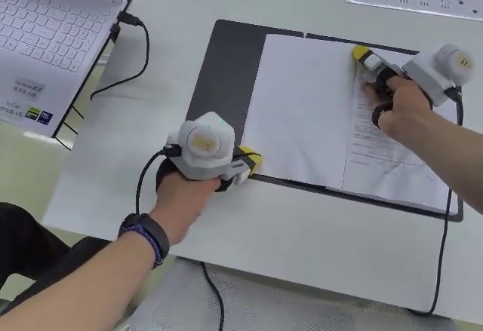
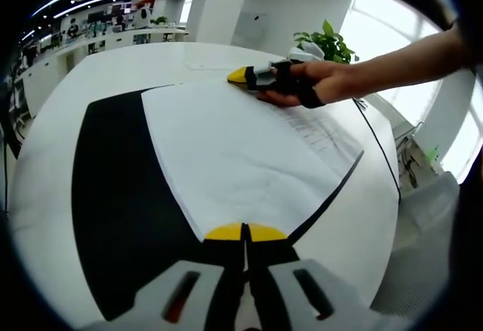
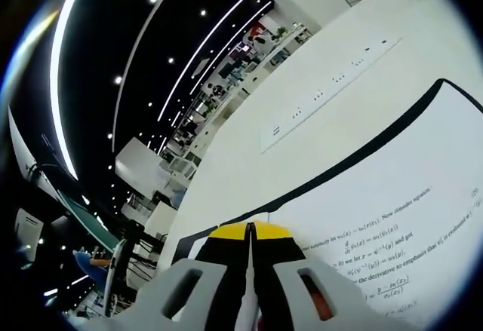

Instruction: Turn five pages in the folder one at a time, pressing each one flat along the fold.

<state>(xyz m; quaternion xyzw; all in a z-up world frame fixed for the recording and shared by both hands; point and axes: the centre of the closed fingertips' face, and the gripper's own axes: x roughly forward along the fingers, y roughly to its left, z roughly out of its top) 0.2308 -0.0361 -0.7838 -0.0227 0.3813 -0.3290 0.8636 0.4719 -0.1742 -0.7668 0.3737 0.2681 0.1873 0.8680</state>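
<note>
White bench [image 1: 302, 248] spreads across the head view, with a laptop [image 1: 45, 37] at 10 o'clock and a power strip [image 1: 415, 1] at 1 o'clock. The black folder [image 1: 226, 75] lies open at the centre, a blank page [image 1: 302, 112] over its middle and a printed page [image 1: 392, 165] toward 3 o'clock. The left claw [image 1: 253, 161] sits at the folder's near edge, at the blank page's lower corner, and the right claw [image 1: 361, 53] rests at the pages' far edge, by the fold. In the left gripper view, an office with ceiling lights lies behind the bench [image 2: 45, 157]. The left claw [image 2: 244, 232] has its yellow tips pressed together at 6 o'clock, touching the blank page [image 2: 226, 150] edge over the folder [image 2: 113, 195]; whether it pinches the sheet I cannot tell. The right claw [image 2: 240, 76] and its hand [image 2: 317, 82] lie at 12 o'clock, a plant [image 2: 324, 43] beyond. In the right gripper view, the right claw [image 3: 250, 231] is closed tip to tip at 6 o'clock, on the printed page [image 3: 407, 218] at its far edge, with the folder [image 3: 332, 176] rim just beyond and the power strip [image 3: 332, 90] toward 1 o'clock.
</note>
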